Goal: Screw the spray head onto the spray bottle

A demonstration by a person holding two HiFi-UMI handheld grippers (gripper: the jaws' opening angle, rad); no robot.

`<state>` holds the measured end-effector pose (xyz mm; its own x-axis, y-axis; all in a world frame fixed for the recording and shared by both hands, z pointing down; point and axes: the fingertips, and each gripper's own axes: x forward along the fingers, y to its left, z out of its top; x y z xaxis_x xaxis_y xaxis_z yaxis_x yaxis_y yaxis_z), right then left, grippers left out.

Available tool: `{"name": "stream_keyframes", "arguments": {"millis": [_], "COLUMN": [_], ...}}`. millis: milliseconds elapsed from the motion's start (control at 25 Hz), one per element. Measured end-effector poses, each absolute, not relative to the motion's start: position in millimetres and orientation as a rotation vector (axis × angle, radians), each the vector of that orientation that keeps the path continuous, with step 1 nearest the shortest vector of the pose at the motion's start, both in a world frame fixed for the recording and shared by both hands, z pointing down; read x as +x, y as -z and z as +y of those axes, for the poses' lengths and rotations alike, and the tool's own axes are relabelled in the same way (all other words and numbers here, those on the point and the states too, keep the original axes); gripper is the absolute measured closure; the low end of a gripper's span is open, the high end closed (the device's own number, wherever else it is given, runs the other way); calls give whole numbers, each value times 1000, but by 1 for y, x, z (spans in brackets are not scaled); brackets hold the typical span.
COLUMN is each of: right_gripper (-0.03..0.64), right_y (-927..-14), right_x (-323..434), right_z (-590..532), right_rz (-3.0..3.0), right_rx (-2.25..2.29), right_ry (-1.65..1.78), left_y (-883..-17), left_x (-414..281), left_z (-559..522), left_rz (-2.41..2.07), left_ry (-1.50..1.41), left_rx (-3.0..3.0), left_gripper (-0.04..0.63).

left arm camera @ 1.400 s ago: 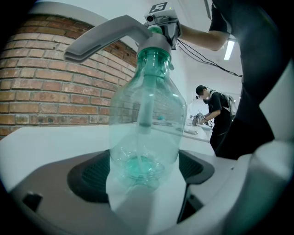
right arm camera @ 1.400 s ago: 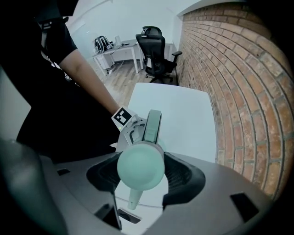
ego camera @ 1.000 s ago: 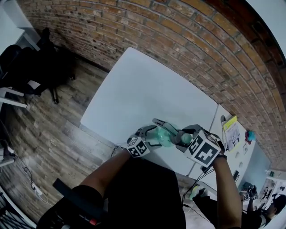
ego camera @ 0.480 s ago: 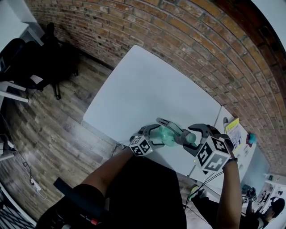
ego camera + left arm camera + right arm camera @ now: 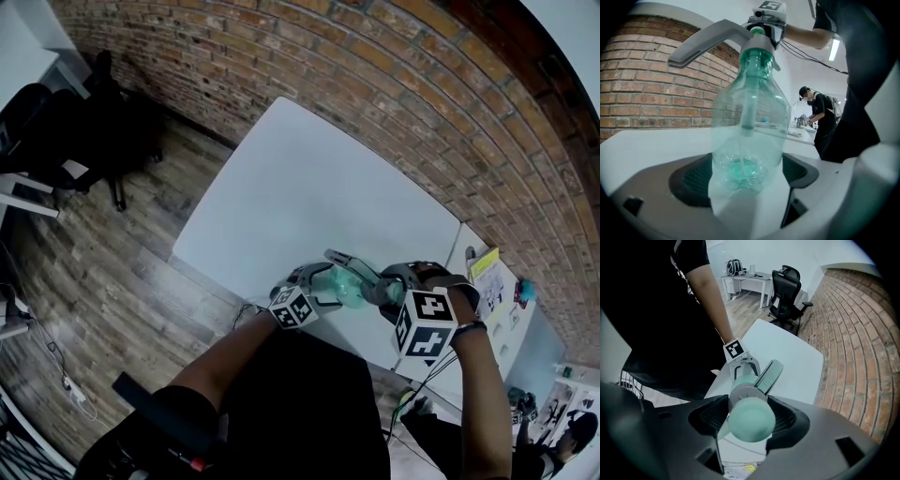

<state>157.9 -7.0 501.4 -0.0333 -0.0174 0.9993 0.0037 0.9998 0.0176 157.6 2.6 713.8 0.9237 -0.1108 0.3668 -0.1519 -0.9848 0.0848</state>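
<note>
Translucent green plastic forms the spray bottle (image 5: 747, 126), which the left tongs (image 5: 746, 180) hold by its base, their pads closed against its lower wall. It is in the air over the 6 o'clock edge of the white counter (image 5: 309, 187). In the left gripper view the spray head (image 5: 759, 44) sits on the neck (image 5: 757, 62) at 12 o'clock, with its grey trigger (image 5: 705, 37) pointing to 9 o'clock and its dip tube (image 5: 749, 108) down inside the bottle. The right tongs (image 5: 750, 414) are clamped on the head's rounded top end. How far the threads have caught cannot be told. To finish well, the person should likely hold the head's axis square with the neck to avoid cross-threading and twist in short wrist turns. The thin bottle needs only enough squeeze to stop it spinning.
</note>
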Motion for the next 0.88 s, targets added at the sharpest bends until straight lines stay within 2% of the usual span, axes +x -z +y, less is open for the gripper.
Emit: {"name": "stream_keyframes", "arguments": {"millis": [880], "right_gripper": [354], "right_y": [-501], "right_x": [159], "right_z": [-16], "right_rz": [-1669], "right_rx": [315], "right_ry": [-327], "left_y": [-714], "left_x": [158], "left_z": [1], "left_rz": [-207], "left_ry": [-561], "left_rx": [2968], "left_gripper": [133]}}
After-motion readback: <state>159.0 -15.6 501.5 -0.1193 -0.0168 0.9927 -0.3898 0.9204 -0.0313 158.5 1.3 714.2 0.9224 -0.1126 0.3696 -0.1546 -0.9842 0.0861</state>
